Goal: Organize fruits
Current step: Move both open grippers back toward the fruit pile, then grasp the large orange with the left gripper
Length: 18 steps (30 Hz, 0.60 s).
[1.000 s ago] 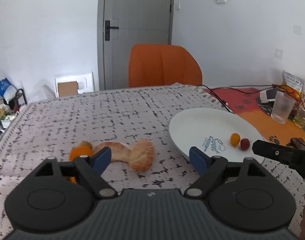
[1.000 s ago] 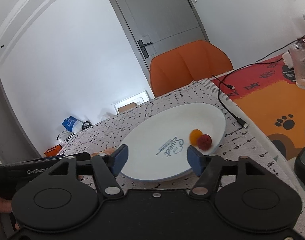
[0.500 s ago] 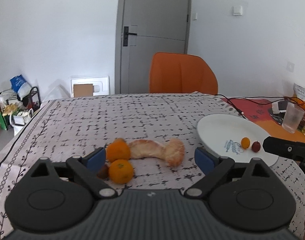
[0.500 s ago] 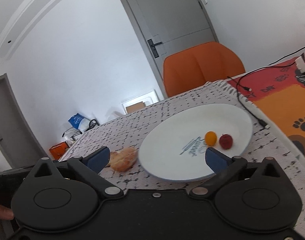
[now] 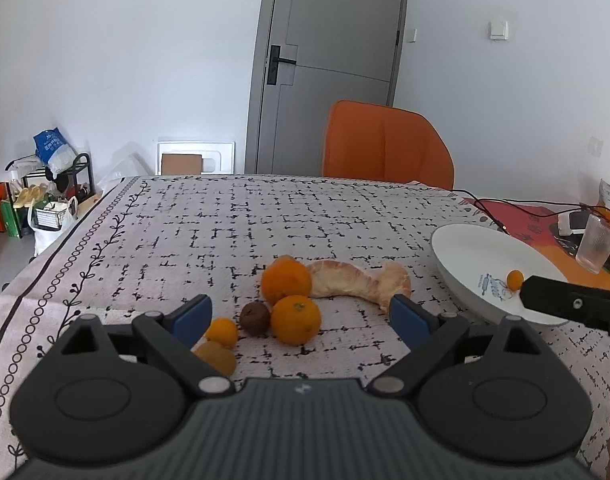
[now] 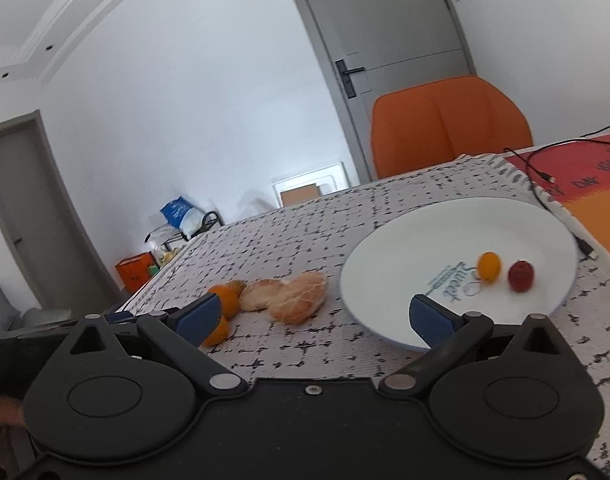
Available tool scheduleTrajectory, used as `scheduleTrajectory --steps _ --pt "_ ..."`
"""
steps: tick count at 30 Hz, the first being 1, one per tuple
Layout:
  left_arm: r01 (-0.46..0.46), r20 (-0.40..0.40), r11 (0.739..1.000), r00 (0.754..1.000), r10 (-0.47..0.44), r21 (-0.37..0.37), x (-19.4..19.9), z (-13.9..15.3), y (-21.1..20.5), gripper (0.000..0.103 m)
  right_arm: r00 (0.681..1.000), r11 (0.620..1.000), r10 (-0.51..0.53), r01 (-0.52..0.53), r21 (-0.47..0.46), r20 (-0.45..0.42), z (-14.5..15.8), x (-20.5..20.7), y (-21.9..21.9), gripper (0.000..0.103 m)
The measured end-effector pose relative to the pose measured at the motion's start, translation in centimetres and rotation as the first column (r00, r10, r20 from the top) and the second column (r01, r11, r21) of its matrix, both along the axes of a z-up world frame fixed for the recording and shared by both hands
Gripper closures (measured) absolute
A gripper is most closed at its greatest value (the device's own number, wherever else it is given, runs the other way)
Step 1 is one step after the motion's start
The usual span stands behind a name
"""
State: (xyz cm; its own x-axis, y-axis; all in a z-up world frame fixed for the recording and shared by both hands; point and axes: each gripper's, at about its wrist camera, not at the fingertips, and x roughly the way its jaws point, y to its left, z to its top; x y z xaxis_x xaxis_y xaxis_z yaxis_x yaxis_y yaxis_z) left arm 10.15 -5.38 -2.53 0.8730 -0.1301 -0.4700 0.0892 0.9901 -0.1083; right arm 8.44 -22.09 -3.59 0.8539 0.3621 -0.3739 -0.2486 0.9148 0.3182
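In the left wrist view, two oranges (image 5: 295, 319) (image 5: 286, 280), a small brown fruit (image 5: 255, 318), two small yellow-orange fruits (image 5: 222, 331) (image 5: 217, 356) and a peeled pomelo piece (image 5: 357, 282) lie on the patterned tablecloth. My left gripper (image 5: 301, 318) is open and empty just in front of them. A white plate (image 6: 457, 240) at the right holds a small orange fruit (image 6: 488, 266) and a red fruit (image 6: 521, 275). My right gripper (image 6: 319, 316) is open and empty, between the pomelo piece (image 6: 289, 298) and the plate's near rim.
An orange chair (image 5: 385, 146) stands behind the table's far edge. A clear cup (image 5: 595, 249), a cable (image 5: 505, 208) and packets sit on the red-orange mat at the far right. The right gripper's body (image 5: 573, 304) reaches in over the plate (image 5: 465, 252).
Both grippers have pulled back and swung left. The left view now shows more fruit near its fingers. The right gripper's jaws have opened wider.
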Motion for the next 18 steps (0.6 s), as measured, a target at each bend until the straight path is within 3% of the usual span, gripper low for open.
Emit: scheduleTrajectory --steps 7,14,18 --pt "-0.001 0.006 1.0 1.0 0.001 -0.017 0.1 -0.4 1.0 0.014 0.999 0.999 0.026 -0.027 -0.019 -0.04 -0.6 0.9 1.4 0.019" --pt "0.026 -0.033 0.999 0.999 -0.028 -0.046 1.1 -1.3 1.1 0.041 0.996 0.998 0.05 -0.052 -0.028 -0.069 -1.2 1.8 2.3 0.031" --pt "0.032 -0.052 0.998 0.998 -0.035 -0.054 1.7 -1.8 1.0 0.046 0.993 0.997 0.066 -0.068 -0.02 -0.095 -1.6 2.3 2.4 0.039"
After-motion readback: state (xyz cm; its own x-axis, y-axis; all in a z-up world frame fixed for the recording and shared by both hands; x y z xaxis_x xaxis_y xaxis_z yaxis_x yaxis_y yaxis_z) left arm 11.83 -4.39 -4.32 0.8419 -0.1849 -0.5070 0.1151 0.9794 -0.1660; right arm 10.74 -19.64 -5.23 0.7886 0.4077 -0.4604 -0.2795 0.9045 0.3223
